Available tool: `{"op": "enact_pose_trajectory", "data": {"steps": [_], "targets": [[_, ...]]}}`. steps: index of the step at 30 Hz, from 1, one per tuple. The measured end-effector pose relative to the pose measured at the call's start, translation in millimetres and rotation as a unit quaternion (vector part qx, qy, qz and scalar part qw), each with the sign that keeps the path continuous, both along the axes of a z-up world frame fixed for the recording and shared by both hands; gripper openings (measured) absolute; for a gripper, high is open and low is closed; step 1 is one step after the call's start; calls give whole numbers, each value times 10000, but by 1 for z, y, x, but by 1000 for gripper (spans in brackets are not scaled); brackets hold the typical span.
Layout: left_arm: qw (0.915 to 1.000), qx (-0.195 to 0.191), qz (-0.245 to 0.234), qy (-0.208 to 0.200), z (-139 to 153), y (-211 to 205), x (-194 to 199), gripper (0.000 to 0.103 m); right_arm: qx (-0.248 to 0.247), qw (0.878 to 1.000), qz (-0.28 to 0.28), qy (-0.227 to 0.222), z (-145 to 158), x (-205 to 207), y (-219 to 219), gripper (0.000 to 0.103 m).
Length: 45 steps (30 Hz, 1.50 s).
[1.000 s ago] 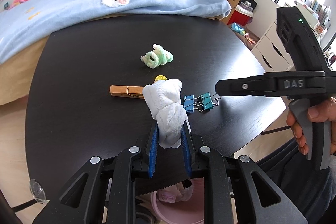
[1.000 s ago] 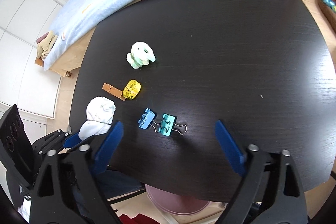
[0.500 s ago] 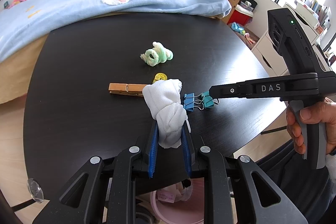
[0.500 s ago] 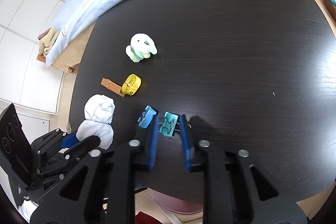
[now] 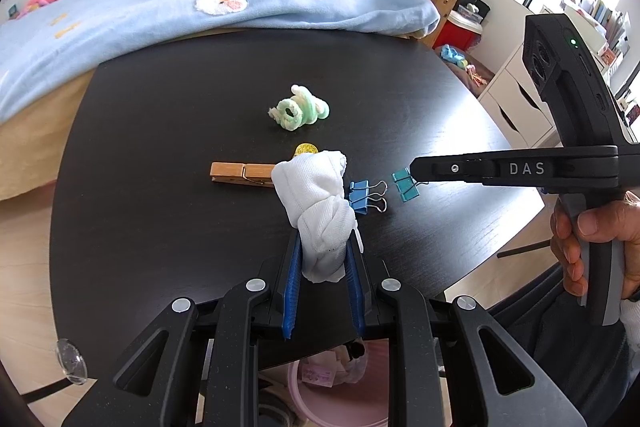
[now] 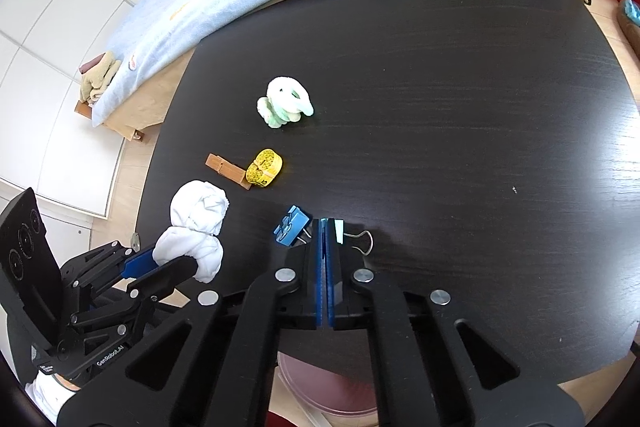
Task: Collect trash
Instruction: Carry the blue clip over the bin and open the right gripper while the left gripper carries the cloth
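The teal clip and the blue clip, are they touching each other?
Apart. In the left wrist view, bare table shows between the teal clip and the blue clip's wire handles.

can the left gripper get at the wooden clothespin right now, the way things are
Probably not yet. The left gripper is shut on the white cloth bundle, so its jaws are full. The wooden clothespin lies just beyond on the black table, with nothing else in between.

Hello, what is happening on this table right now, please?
A person clears a black table with two hand-held tools. The left tool is shut on a white cloth bundle. The right tool is shut on a teal binder clip, beside a blue binder clip. A pink bin waits below the table edge.
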<state>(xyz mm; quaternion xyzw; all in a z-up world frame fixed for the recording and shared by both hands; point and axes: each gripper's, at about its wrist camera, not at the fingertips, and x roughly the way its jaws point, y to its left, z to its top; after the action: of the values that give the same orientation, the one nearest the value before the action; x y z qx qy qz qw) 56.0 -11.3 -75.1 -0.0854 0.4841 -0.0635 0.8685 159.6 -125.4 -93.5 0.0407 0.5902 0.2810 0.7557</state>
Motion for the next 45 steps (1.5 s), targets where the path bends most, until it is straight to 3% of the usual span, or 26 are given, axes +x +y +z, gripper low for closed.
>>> {"op": "enact_pose_trajectory", "data": {"steps": [13,22,29,37,45], "targets": [[9989,255,-235,-331,39,-11,-26,21,-64,9979,299,-569,43,-49,-24,1],[9950,641,-547,-526,56,-32,-59,21,-459,9898,685,-1164,70,-97,-26,1],[9941,677,-623,-575,61,-40,-80,21,-563,9836,890,-1464,88,-133,-27,1],[9939,687,-633,-580,63,-43,-106,21,-624,9783,1177,-1586,96,-165,-24,1],[9949,654,-558,-536,66,-35,-124,21,-479,9803,1334,-1372,87,-187,-21,1]]}}
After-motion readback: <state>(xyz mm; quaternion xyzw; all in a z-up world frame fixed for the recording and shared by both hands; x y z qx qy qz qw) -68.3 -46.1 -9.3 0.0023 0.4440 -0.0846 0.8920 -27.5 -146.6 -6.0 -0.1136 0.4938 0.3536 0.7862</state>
